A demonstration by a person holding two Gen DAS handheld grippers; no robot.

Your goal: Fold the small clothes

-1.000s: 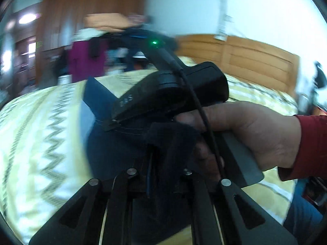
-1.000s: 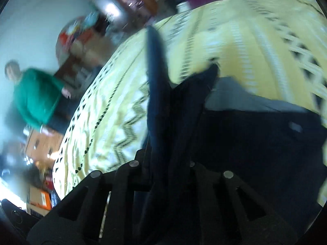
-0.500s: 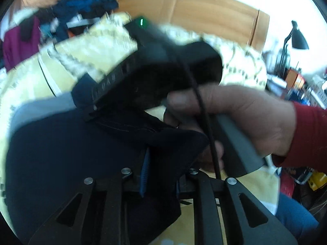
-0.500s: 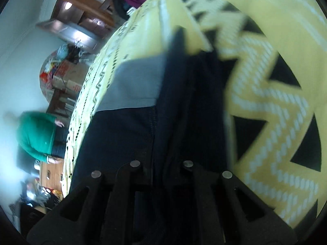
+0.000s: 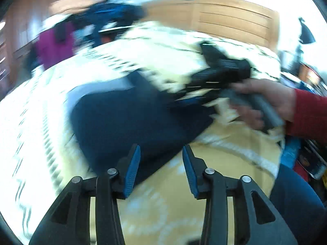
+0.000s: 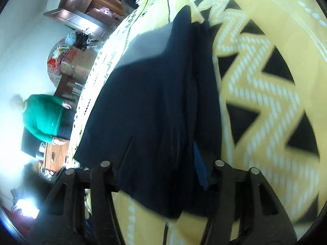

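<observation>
**Left-wrist and right-wrist views: dark garment lies folded on the bed, both grippers spread**

Left-wrist view shows the left gripper (image 5: 161,169) with its two blue-padded fingers (image 5: 132,167) spread wide apart and nothing between them. Just ahead of the fingertips lies the dark navy garment (image 5: 130,120), flat on the yellow bedspread (image 5: 214,159) with its zigzag pattern. A paler grey-blue band of the garment shows along its far edge. The near corner of the cloth reaches down beside the left finger; whether it touches the pad is unclear through the blur.

On the far side of the garment, a hand (image 5: 263,102) in a red sleeve (image 5: 308,116) holds the right gripper (image 5: 179,100), whose tips sit at the garment's right edge. Motion blur hides whether those tips touch the cloth. A wooden headboard (image 5: 235,20) stands behind the bed, and a heap of clothes (image 5: 85,26) lies at the far left.

Right-wrist view looks along the right gripper (image 6: 161,175), whose jaws stand well apart. The garment (image 6: 155,106) lies across the space between the fingers, with folded layers stacked along its right edge, and covers most of a blue pad. The fingers do not pinch it. A person in a green top (image 6: 43,116) stands beside the bed at the left.
</observation>
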